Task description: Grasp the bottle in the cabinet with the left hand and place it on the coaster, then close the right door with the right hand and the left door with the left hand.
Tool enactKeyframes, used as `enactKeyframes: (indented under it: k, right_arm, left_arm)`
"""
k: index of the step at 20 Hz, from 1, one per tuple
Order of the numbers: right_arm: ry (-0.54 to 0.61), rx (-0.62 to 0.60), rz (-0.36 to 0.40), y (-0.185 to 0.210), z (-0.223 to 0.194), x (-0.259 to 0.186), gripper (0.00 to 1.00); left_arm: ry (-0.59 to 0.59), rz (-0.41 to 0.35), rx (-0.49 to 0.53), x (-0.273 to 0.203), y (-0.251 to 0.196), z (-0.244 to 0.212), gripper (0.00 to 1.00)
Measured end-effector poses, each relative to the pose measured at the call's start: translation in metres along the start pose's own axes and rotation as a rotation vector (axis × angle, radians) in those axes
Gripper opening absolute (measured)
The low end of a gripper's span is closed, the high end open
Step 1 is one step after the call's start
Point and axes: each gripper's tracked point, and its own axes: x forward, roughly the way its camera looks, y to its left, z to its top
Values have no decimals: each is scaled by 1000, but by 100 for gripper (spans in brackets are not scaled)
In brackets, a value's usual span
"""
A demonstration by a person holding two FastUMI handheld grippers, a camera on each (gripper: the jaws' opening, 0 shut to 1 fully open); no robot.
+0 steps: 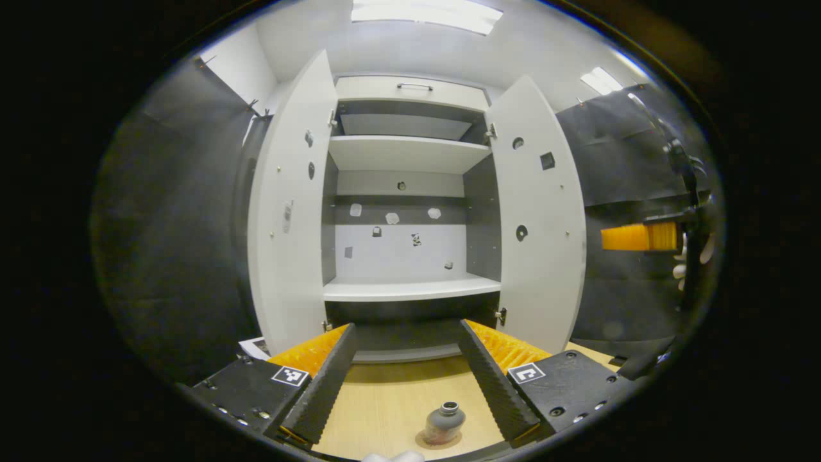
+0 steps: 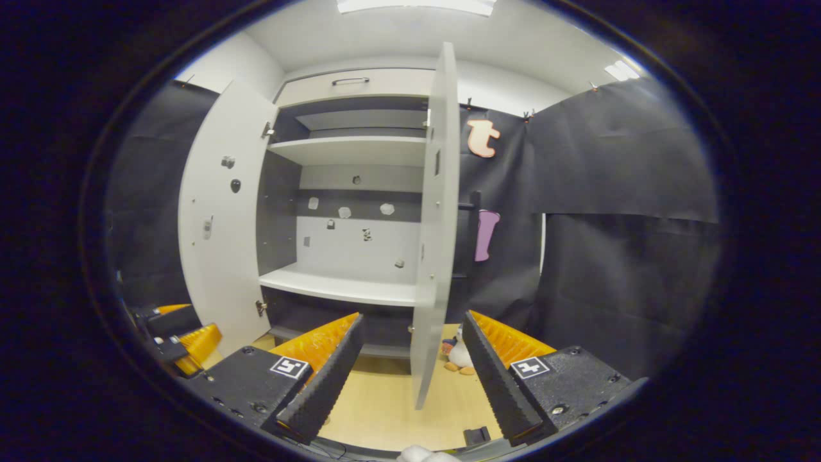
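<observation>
A white cabinet (image 1: 410, 154) stands with both doors swung open on a pale wooden desk (image 1: 391, 398), its shelves bare apart from small marks on the back panel. In the left gripper view, the left hand-held gripper (image 1: 410, 427) hovers low over the desk with its 2 fingers spread wide and nothing between them. The bottle (image 1: 444, 422), small and grey with a round mouth, stands upright on the coaster (image 1: 439, 440), a flat brown disc on the desk, in the gap between those fingers but touching neither. The left door (image 1: 292, 212) and the right door (image 1: 537, 218) angle outward on either side of the open shelves. At the far right edge of this view, the other hand-held gripper and a gloved hand (image 1: 689, 253) holding it appear against the black booth wall.

In the right gripper view, the right hand-held gripper (image 2: 414, 423) is likewise spread apart and empty, held just in front of the right door (image 2: 435, 224), whose thin edge faces the camera and falls between the 2 fingers without contact. A small penguin toy (image 2: 458, 353) sits on the desk behind that door. The left door (image 2: 221, 212) stands wide open, with the left hand-held gripper low at the left edge.
</observation>
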Motion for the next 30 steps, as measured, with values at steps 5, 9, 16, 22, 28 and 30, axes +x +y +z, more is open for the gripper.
enactKeyframes:
  k: [5,9,16,22,28,30]
  right_arm:
    - [-16,27,-122,-91,13,31,99]
    - [-38,56,-114,-134,34,70,100]
    - [-50,49,108,-115,60,135,99]
    - [19,46,275,-85,50,151,94]
    - [10,6,248,-56,53,149,94]
    - [22,17,247,-39,52,146,94]
  left_arm:
    - [52,144,35,-16,43,31,100]
    - [56,178,63,-17,42,45,97]
    - [68,269,14,-12,19,52,100]
    - [63,358,6,-24,12,53,94]
    - [68,351,14,-34,28,49,94]
    - [81,334,13,-33,37,44,100]
